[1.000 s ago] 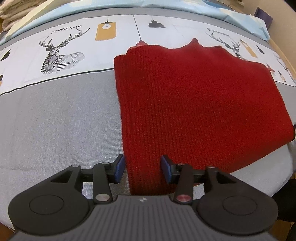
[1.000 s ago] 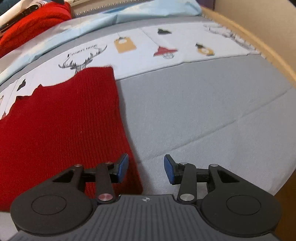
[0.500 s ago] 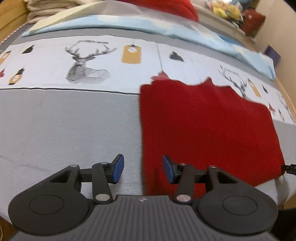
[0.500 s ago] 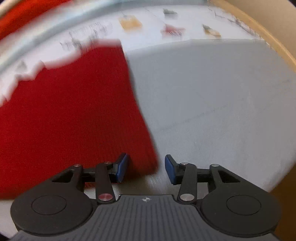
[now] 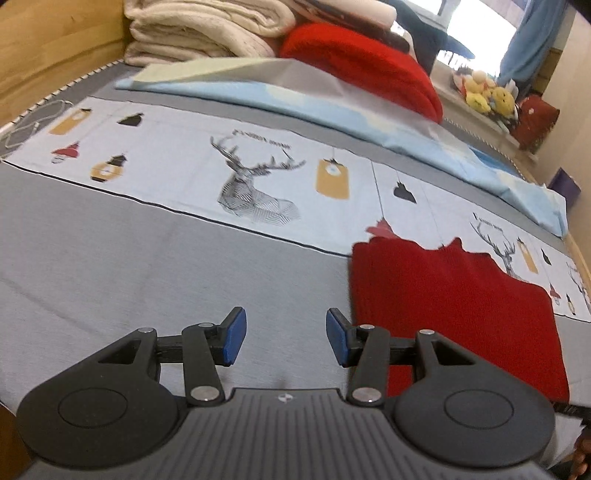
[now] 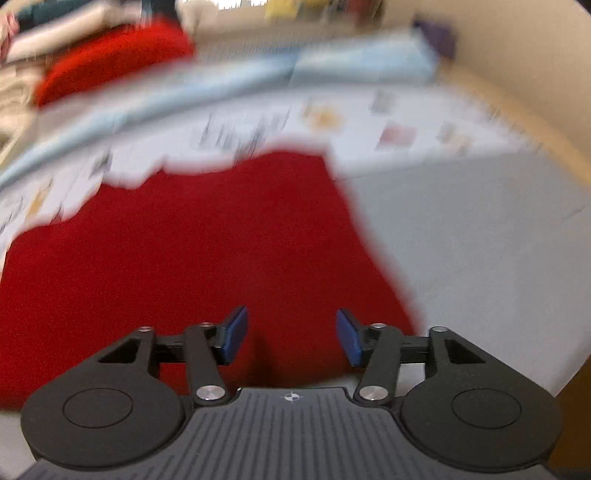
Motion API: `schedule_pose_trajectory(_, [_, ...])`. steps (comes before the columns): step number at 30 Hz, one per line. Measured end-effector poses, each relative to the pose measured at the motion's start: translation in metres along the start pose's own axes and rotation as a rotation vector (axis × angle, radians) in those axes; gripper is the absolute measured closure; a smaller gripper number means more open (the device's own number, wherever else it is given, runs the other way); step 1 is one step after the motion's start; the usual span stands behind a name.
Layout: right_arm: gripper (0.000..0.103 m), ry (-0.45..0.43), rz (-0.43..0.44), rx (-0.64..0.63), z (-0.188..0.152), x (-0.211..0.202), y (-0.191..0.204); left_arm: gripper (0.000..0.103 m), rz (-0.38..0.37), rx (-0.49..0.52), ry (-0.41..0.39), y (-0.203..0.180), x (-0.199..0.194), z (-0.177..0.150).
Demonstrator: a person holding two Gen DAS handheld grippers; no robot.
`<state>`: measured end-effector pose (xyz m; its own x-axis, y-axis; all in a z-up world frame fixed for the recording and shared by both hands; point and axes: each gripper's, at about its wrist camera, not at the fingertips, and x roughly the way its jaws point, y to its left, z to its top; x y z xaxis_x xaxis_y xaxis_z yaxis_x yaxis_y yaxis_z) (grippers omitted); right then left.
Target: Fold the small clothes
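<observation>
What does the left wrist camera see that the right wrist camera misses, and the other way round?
Only the left view shows the stack of cream blankets, the plush toys and a sharp deer print; its open tongs sit over bare gray sheet.

Only the right view, which is blurred, shows the open right tongs over the folded red sweater and the wide gray area to the sweater's right.

Both show the sweater, the light blue bedding and the red pile behind.

Grey bed (image 5: 110, 266) with a deer-print sheet (image 5: 255, 192), pale blue pillow (image 5: 332, 107) behind it, cream blankets (image 5: 199, 33) stacked at the wooden headboard (image 5: 55, 48), plush toys (image 5: 484, 92) far right.
</observation>
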<state>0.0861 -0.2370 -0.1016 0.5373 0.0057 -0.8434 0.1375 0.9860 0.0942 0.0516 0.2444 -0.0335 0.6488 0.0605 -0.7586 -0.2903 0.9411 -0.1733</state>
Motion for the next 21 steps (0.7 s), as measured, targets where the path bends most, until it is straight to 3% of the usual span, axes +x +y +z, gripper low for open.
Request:
schedule_pose_trajectory(1, [0.047,0.077,-0.018,-0.019,-0.003,0.013,0.002,0.05,0.007,0.003,-0.013,0.003,-0.005,-0.001])
schedule_pose_trajectory(2, [0.047,0.1,-0.047,-0.032,-0.006,0.019,0.005,0.05,0.013,0.001,-0.033,0.006,-0.011,-0.001])
schedule_pose_trajectory(5, [0.047,0.045,-0.085,-0.034,-0.006,0.014,0.016,0.05,0.0,-0.057,-0.104,0.019,-0.036,-0.004])
schedule_pose_trajectory(10, [0.048,-0.126,-0.064,-0.148,-0.01,-0.011,0.058,0.049,-0.017,-0.151,-0.161,0.035,-0.063,-0.011])
schedule_pose_trajectory(12, [0.051,-0.181,-0.023,-0.198,-0.017,-0.022,0.076,0.048,-0.012,-0.143,-0.163,0.038,-0.064,-0.01])
schedule_pose_trajectory(15, [0.078,-0.219,0.07,-0.251,-0.03,-0.036,0.105,0.048,0.013,-0.156,-0.145,0.047,-0.059,-0.009])
schedule_pose_trajectory(21, [0.079,-0.224,0.295,-0.4,-0.063,-0.054,0.177,0.048,0.028,-0.243,-0.113,0.07,-0.05,-0.007])
